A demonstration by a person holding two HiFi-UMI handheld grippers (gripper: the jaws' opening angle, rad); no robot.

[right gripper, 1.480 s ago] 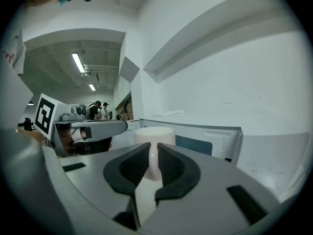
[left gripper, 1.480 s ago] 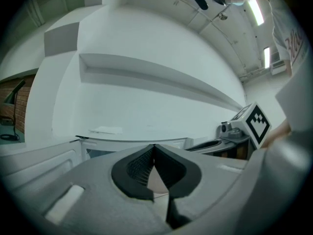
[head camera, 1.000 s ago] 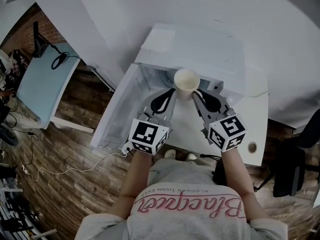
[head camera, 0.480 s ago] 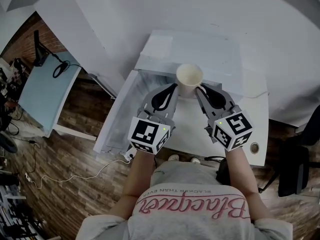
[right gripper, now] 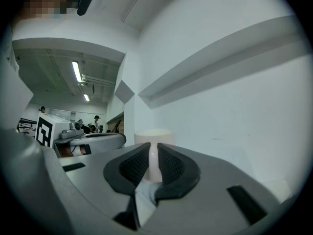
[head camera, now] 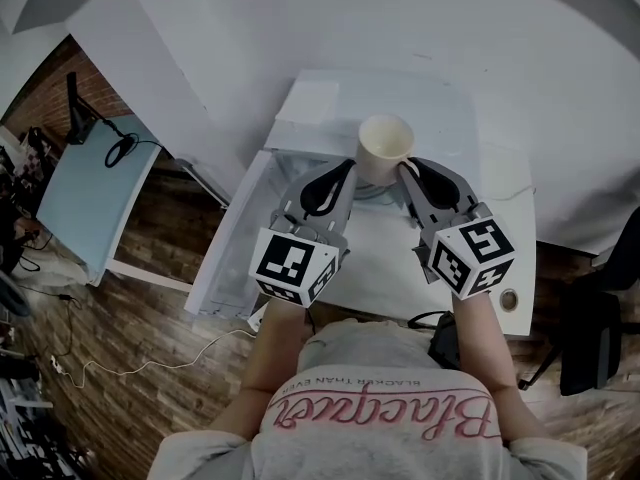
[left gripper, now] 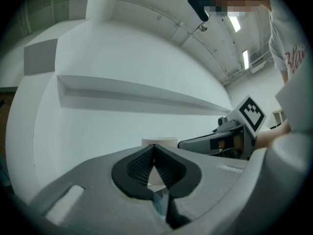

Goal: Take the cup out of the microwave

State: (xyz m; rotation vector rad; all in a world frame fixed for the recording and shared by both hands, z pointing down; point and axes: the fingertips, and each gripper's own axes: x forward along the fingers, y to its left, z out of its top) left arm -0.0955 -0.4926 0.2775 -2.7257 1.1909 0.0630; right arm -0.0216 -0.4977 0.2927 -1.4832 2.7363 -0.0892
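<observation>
Head view: cup (head camera: 385,144) has risen above the microwave (head camera: 445,98). Right gripper (head camera: 406,170) pinches, probably, its handle; left gripper (head camera: 349,169) is closed alongside. Extraction looks nearly done.

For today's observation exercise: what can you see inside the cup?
Inside the cup only its pale inner wall shows, with no contents apparent. The very bottom cannot be made out.

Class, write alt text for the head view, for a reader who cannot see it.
Seen from above, a person holds a cream cup in the right gripper, the shut left gripper beside it, at the front of a white microwave whose door stands open.
</observation>
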